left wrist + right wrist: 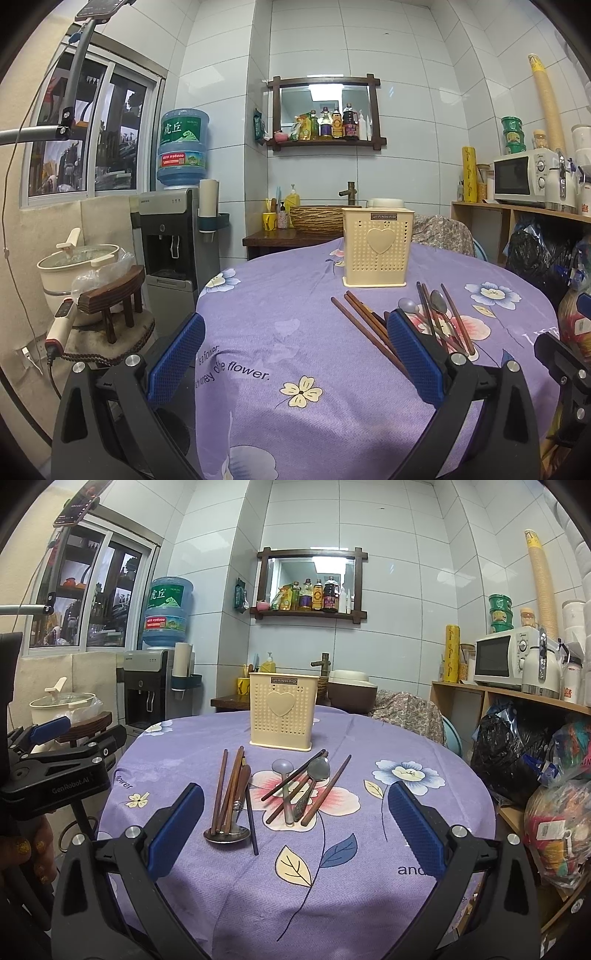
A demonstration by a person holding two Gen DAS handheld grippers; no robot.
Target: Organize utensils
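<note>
Utensils: lying loose on the purple tablecloth (pixel 424 746) in two heaps, just in front of the holder; none is standing in it yet.
Left heap (pixel 231 801): brown chopsticks lying across a long-handled ladle whose bowl is facing the camera; one dark thin stick is lying just beside it.
Right heap (pixel 303 790): a grey spoon, a metal spoon and brown chopsticks crossing one another on the pink flower print.
Holder (pixel 283 712): a cream perforated box with a heart on its front, standing upright at the far side of the table, near both heaps.
Right gripper (pixel 295 827): hovering low over the near table edge, jaws spread wide, gripping nothing, aiming between the heaps.
Left gripper (pixel 295 350): likewise spread wide and empty, sitting left of the utensils; its right pad is hiding part of the chopsticks in its own view.
Step in hand (judgement): picking the first piece.
Doing it well (judgement): taking an outer chopstick rather than a buried spoon is likely sparing the pile a scatter; closing across the shaft, not along it; lifting clear before tipping it upright over the holder's open top.
Risk (judgement): thin sticks are liable to roll on cloth.
</note>
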